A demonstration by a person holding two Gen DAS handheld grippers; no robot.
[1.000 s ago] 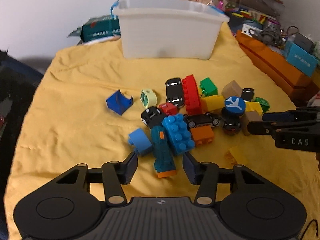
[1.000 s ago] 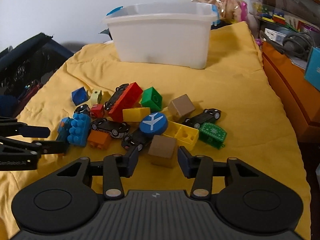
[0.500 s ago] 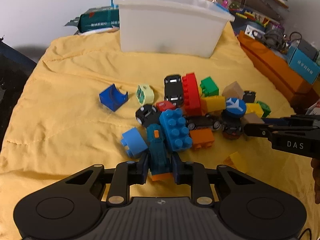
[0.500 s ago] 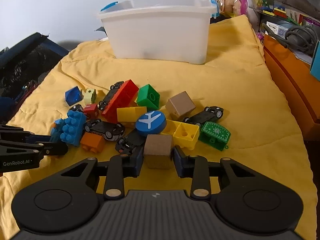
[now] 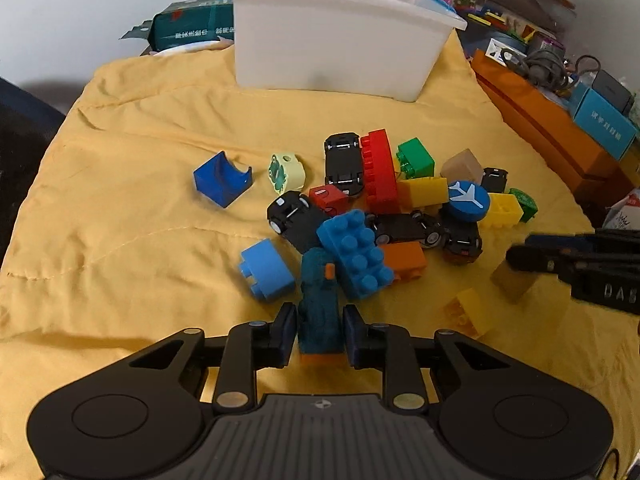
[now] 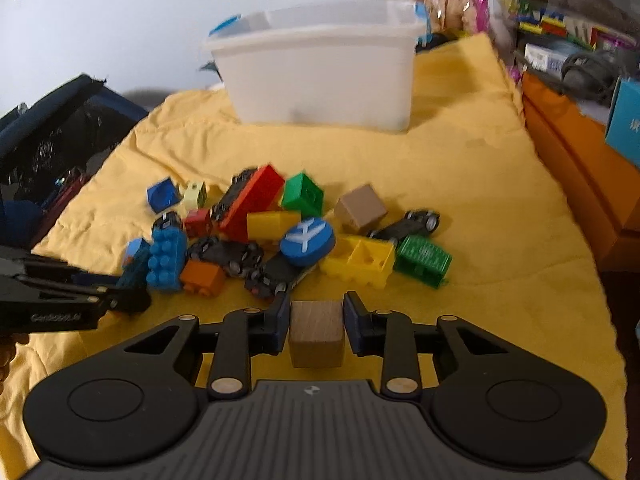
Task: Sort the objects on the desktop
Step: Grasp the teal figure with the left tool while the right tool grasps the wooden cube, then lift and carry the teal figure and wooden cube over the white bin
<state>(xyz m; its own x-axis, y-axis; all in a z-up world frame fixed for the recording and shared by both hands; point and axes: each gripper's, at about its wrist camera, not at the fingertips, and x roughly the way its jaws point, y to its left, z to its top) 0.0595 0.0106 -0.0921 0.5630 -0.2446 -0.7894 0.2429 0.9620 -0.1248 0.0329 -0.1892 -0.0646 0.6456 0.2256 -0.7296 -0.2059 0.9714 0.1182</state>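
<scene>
A pile of toy bricks and black toy cars lies on a yellow cloth [image 5: 120,220]. My left gripper [image 5: 320,334] is shut on a teal toy with an orange base [image 5: 320,312], at the pile's near edge beside a blue studded brick [image 5: 356,254]. My right gripper [image 6: 316,326] is shut on a brown wooden cube [image 6: 316,334] and holds it just above the cloth; the cube also shows in the left wrist view [image 5: 512,282]. A white plastic bin [image 5: 336,40] stands behind the pile.
A blue curved block [image 5: 222,178] and a pale frog block [image 5: 286,172] lie left of the pile. A small yellow brick [image 5: 468,312] lies near the front. Orange boxes [image 5: 552,120] with clutter line the right edge. A dark bag [image 6: 52,140] sits left.
Both grippers closed: the left on the teal toy, the right on the brown cube. The right gripper has since lifted the cube back from the pile.
</scene>
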